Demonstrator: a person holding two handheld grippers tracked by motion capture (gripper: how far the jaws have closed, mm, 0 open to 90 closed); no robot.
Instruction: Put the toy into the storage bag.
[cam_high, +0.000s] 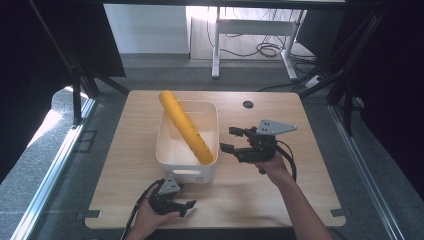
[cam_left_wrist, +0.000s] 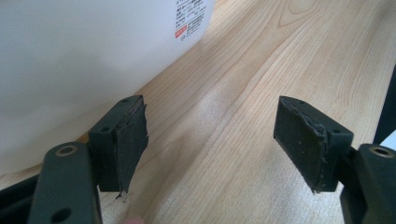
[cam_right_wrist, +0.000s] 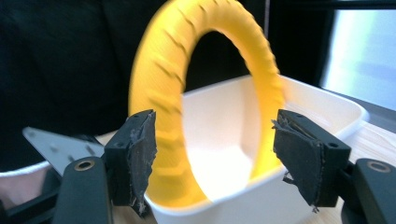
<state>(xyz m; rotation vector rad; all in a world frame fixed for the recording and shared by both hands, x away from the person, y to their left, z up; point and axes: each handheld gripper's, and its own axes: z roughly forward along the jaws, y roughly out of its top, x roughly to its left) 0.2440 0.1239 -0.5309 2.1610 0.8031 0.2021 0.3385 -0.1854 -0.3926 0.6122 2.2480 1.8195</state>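
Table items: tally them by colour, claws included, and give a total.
Yellow: 1, the ridged ring standing on edge in the bin.
White: 1, the plastic bin.
Black: 2, the left claw and right claw, both open.
Total: 4.

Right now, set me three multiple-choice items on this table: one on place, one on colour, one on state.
1. The ridged yellow ring stands
A. in the white plastic bin
B. flat on the wooden table
C. between the right tongs

2. The bin is
A. blue
B. white
C. black

3. The right tongs are
A. open
B. shut on the ring
C. shut on the bin

A: the ring leans inside the bin. B: its walls are white. A: the pads stand apart, touching nothing.
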